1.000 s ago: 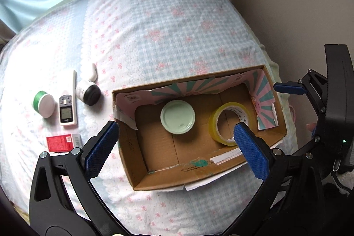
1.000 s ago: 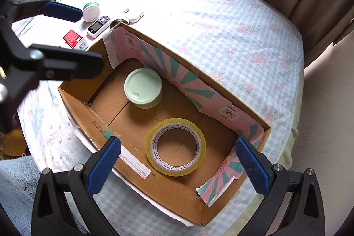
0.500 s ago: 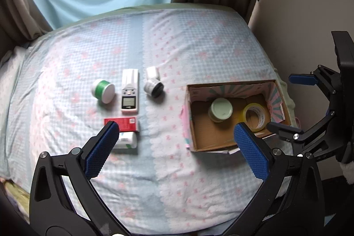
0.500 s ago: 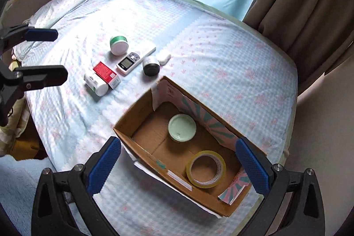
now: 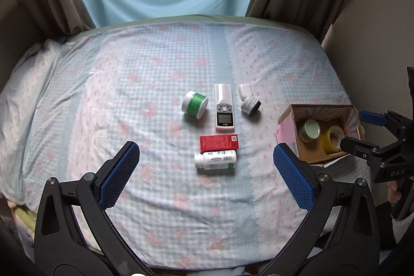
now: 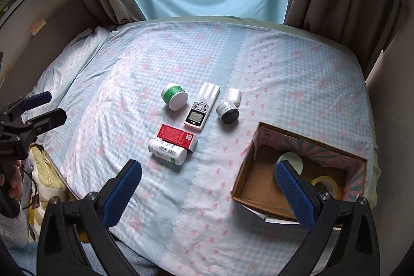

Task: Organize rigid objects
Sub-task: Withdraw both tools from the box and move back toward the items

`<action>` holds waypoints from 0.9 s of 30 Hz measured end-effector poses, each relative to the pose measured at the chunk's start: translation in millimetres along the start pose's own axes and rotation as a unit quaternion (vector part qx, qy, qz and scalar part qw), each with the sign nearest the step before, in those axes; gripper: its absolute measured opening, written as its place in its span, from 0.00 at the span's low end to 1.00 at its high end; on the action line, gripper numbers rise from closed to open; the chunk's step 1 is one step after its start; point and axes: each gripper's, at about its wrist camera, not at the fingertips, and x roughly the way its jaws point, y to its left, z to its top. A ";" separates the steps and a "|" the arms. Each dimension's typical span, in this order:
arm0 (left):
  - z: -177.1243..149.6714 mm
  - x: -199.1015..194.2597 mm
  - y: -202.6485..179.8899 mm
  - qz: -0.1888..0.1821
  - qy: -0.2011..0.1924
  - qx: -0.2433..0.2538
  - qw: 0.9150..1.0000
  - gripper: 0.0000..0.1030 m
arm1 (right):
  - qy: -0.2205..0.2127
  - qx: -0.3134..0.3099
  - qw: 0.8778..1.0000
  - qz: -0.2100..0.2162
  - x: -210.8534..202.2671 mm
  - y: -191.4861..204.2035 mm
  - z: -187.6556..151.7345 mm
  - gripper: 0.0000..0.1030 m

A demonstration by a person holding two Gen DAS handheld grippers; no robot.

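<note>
left gripper (image 5: 205, 168) and right gripper (image 6: 208, 186) both spread wide, holding nothing, up over the bed's near edge | white bottle (image 5: 215, 159) on its side touching red box (image 5: 219, 142) mid-bed, might roll on the soft sheet if nudged | cardboard box (image 5: 285, 128) at right edge already has jar + tape inside

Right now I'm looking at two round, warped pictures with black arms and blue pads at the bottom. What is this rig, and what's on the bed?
A person holds two hand-held grippers, each carrying a fisheye camera. One picture looks past the left gripper, one past the right gripper. Both are open and empty. On the bed sheet lie a green-lidded jar, remote, small white case, dark-capped jar, red box and white bottle. The cardboard box holds a pale green lid and tape roll.
</note>
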 end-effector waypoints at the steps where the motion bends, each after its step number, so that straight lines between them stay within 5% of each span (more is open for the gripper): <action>1: 0.8 3.0 8.8 -0.003 0.004 0.000 1.000 1.00 | 0.002 0.007 1.000 0.001 4.6 7.3 0.8 1.00; 14: 33.7 99.3 79.3 -0.041 0.067 0.058 0.995 1.00 | 0.068 0.102 0.992 -0.012 103.8 64.9 -8.6 1.00; 27: 63.7 263.8 83.1 -0.072 0.118 0.075 0.988 1.00 | 0.092 0.144 0.983 -0.062 214.9 26.5 34.0 1.00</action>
